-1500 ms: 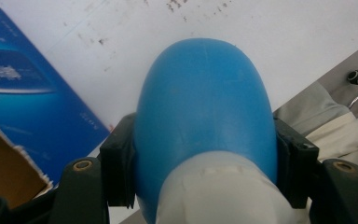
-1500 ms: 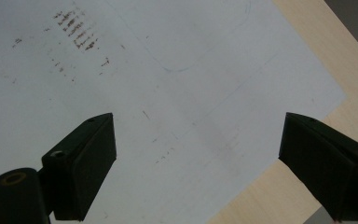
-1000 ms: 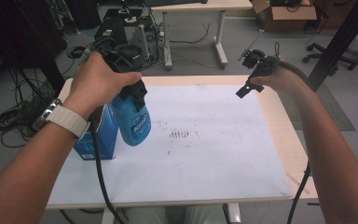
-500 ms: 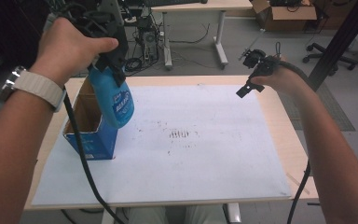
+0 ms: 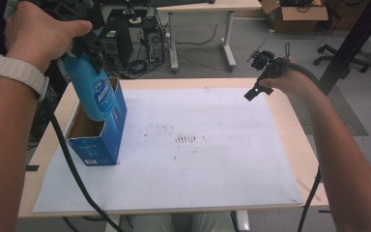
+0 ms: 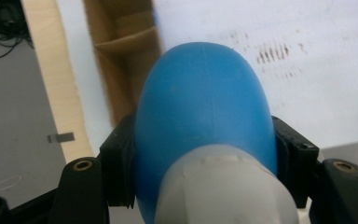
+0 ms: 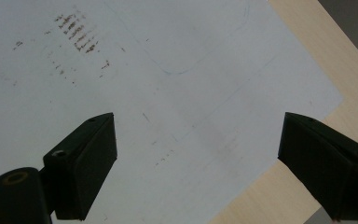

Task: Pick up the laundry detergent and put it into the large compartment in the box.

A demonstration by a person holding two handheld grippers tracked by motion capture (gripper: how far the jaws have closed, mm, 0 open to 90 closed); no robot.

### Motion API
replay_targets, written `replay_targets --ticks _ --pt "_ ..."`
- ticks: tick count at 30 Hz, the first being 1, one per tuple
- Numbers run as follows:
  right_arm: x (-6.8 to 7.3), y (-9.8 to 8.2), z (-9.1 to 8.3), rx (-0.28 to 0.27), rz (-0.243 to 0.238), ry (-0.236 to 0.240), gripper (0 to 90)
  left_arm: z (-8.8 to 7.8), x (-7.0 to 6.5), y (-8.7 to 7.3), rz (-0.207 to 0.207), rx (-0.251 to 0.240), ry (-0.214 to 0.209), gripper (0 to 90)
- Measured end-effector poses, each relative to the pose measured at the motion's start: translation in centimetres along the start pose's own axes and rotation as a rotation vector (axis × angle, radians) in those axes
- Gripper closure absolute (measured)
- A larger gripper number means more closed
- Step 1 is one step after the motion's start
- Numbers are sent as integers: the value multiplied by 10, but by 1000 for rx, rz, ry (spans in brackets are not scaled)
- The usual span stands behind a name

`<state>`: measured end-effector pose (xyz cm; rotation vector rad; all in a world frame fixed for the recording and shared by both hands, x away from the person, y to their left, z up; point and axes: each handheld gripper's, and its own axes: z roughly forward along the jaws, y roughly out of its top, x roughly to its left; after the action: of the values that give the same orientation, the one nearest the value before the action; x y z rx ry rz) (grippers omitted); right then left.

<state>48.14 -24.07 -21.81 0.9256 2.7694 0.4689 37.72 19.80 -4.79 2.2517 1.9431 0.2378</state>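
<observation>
The left gripper (image 6: 205, 154) clamps a smooth blue plastic bottle (image 5: 94, 92) below its white cap, above the open blue cardboard box (image 5: 101, 140). Likely rigid, slippery; grip the neck. The right gripper (image 7: 198, 163) hangs open.

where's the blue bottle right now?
High view, left side: blue bottle is clamped in the left tool, lifted over the open blue box, its bottom end at the opening.

The blue bottle (image 5: 95, 92), white-capped with a printed label, hangs tilted, its base just over the open top of the blue box (image 5: 98, 140) standing near the desk's left edge.
</observation>
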Motion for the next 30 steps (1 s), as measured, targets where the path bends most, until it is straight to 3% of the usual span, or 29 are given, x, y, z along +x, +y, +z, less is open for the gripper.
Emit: replay_targets --ticks 5,10,17,30 --pt "0 0 1 3 2 -2 115 3 14 0 -52 -33 15 376" --pt "0 1 2 5 2 -2 115 8 21 1 -72 -47 42 376" --pt "0 1 3 14 2 -6 115 23 29 4 -84 -63 56 376" --pt "-1 0 2 16 8 -9 115 59 40 6 -59 -67 69 375"
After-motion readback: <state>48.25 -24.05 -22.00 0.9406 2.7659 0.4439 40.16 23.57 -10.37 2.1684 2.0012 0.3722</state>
